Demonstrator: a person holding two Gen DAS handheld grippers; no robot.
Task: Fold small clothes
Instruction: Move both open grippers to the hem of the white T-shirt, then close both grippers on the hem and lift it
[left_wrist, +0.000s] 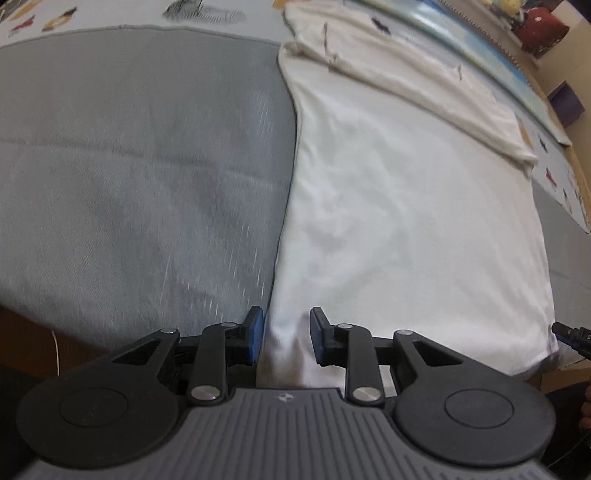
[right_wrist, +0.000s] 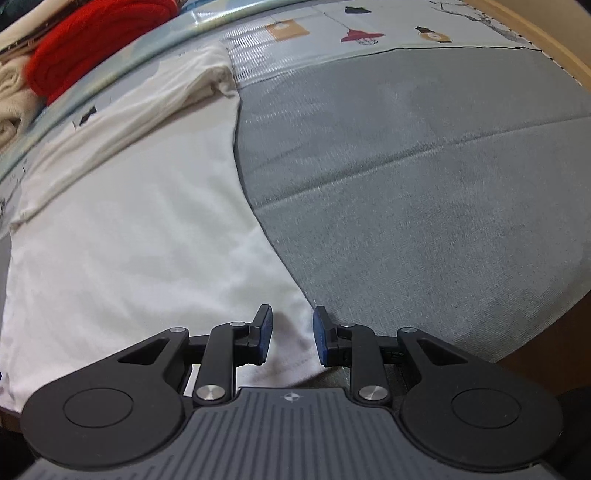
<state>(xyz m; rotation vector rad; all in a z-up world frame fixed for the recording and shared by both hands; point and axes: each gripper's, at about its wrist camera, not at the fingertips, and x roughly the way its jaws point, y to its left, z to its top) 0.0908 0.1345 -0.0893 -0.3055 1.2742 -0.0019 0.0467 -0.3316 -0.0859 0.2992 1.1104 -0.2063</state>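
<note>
We see a white shirt (left_wrist: 406, 206) lying flat on a grey mat (left_wrist: 129, 166), with its far part folded over into a cream-coloured band (left_wrist: 406, 74) along the top edge. In the left wrist view, the left gripper (left_wrist: 286, 336) sits at the shirt's near left corner, its blue pads (left_wrist: 256, 338) spread apart with the cloth's edge between them but not pinched; the fingers are released. At the far right edge of this view, the dark tip of the right gripper (left_wrist: 570, 338) shows just beside the shirt's other near corner.

In the right wrist view, the right gripper (right_wrist: 291, 338) sits at the near right corner of the shirt (right_wrist: 129, 240), where the white cloth meets the mat (right_wrist: 424, 184). Its pads (right_wrist: 265, 339) also stand apart, with the corner lying between them, ungrasped. Beyond the shirt's folded band (right_wrist: 147, 110), a red cloth (right_wrist: 92, 40) is bundled at the upper left, next to some cream fabric (right_wrist: 13, 99). A printed sheet (right_wrist: 332, 33) with small coloured figures lies past the mat.
</note>
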